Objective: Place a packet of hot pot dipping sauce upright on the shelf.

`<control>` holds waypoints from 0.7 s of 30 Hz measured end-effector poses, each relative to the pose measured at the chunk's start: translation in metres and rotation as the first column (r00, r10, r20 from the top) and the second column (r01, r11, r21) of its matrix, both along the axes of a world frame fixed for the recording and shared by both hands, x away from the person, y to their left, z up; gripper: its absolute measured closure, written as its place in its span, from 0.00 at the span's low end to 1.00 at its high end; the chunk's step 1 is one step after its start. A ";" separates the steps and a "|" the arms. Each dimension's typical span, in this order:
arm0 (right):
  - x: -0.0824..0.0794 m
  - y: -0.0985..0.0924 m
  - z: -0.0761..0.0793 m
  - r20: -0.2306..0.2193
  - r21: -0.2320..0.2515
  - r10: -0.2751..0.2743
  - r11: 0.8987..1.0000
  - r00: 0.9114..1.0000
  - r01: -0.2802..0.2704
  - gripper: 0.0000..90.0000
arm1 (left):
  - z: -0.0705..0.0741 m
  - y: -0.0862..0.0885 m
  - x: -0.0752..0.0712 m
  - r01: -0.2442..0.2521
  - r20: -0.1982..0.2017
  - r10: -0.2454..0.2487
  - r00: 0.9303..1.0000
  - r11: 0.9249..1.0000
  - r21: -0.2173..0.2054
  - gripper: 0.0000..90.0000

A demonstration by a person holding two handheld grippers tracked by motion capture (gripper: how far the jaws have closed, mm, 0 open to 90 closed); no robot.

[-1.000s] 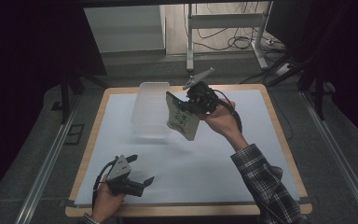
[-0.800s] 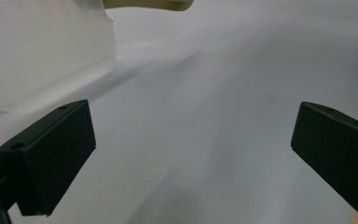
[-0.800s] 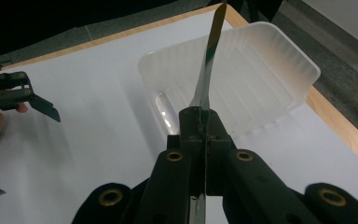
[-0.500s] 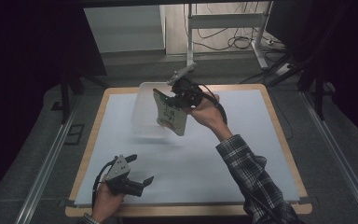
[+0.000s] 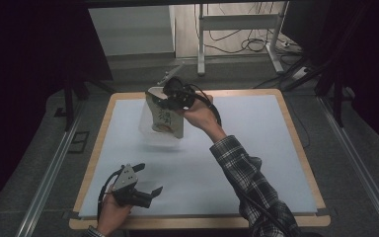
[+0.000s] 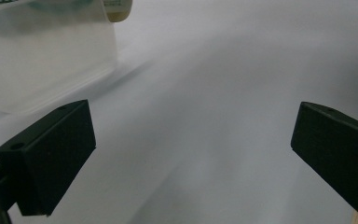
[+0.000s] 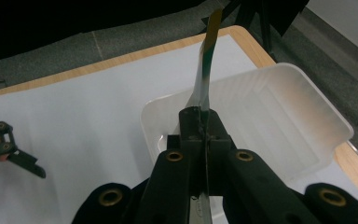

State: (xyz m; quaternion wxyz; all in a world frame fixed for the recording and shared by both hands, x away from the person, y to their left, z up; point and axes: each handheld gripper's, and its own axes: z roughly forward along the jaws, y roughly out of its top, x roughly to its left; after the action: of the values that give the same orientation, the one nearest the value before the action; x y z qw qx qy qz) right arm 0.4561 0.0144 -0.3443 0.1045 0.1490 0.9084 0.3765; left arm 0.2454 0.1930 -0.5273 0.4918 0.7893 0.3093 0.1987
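Right tongs hold a flat packet over the plastic tub

The right tongs [image 5: 170, 101] are closed tight on a flat, thin packet with green print and a tan edge [image 5: 165, 117], and hold it above the translucent white plastic tub [image 5: 150, 133] that stands on the white tabletop [image 5: 256, 148]. In the right gripper view the packet [image 7: 206, 70] stands edge-on over the tub [image 7: 279, 112]. The left tongs [image 5: 140, 185] rest near the front edge, wide open and with nothing between them.
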 end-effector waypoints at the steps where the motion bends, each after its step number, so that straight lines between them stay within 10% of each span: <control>1: 0.001 0.002 0.000 0.001 0.000 0.003 1.000 1.000 -0.003 0.99 | 0.000 0.000 0.000 0.000 0.000 0.000 1.000 1.000 0.002 0.00; 21: 0.006 0.037 -0.024 -0.019 -0.008 0.033 0.999 0.999 -0.033 0.99 | 0.000 -0.001 0.000 0.005 -0.005 -0.005 1.000 1.000 0.013 0.00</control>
State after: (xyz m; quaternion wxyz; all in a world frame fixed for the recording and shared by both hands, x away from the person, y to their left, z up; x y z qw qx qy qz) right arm 0.4622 0.0512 -0.3681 0.0903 0.1372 0.9132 0.3731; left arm 0.2450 0.1918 -0.5276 0.4863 0.7938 0.3070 0.1976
